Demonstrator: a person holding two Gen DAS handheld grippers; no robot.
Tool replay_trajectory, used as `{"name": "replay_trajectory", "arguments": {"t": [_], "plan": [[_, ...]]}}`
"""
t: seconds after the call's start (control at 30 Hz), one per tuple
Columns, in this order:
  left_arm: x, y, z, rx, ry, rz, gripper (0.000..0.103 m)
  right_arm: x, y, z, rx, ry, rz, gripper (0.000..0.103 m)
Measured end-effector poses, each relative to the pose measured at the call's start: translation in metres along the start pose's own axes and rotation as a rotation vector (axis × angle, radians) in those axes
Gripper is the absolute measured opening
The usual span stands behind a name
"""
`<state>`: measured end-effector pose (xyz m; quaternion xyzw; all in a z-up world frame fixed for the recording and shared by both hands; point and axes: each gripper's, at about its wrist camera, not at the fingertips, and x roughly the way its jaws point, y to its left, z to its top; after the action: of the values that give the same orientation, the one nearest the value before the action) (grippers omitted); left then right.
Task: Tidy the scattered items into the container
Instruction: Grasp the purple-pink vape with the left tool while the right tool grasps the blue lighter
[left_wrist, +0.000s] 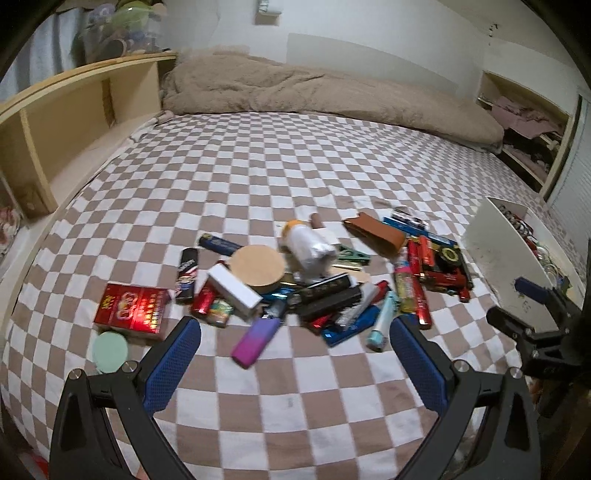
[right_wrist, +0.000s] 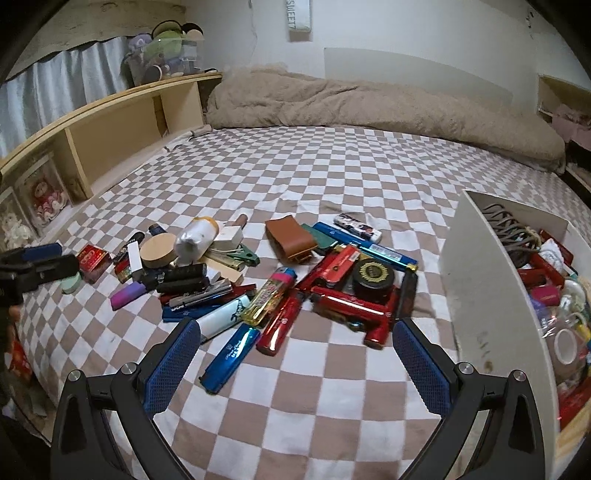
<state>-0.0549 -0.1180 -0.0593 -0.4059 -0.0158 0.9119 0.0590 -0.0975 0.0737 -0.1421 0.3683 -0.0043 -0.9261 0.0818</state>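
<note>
Nearest the right wrist camera, the right gripper (right_wrist: 295, 354) hangs with its fingers spread wide and empty over the checked bedsheet (right_wrist: 332, 406). Just ahead of the left finger lies the blue lighter (right_wrist: 231, 358), its long axis running away and rightward, roughly in line with the fingers rather than across them, so I judge a wrist turn is needed to close across its narrow width. A red lighter (right_wrist: 282, 325) lies parallel just beyond. The white container (right_wrist: 480, 295) stands beside the right finger, already holding items. The left gripper (left_wrist: 293, 350), equally spread and empty, faces a purple lighter (left_wrist: 255, 339) between its fingers, farther from the container.
</note>
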Motion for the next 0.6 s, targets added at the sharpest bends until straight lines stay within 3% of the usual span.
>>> {"name": "replay_trajectory", "arguments": {"t": [0.27, 0.4, 0.6], "plan": [[0.019, 0.023, -0.007, 0.027, 0.037, 0.020, 0.102, 0.035, 0.025, -0.020, -0.009, 0.093, 0.011, 0.103], [0.035, 0.024, -0.014, 0.096, 0.068, 0.052, 0.082, 0.051, 0.033, -0.033, 0.025, 0.149, 0.050, 0.103], [0.061, 0.025, -0.028, 0.132, 0.131, 0.039, 0.077, 0.066, 0.040, -0.045, 0.075, 0.206, 0.107, 0.103]]}}
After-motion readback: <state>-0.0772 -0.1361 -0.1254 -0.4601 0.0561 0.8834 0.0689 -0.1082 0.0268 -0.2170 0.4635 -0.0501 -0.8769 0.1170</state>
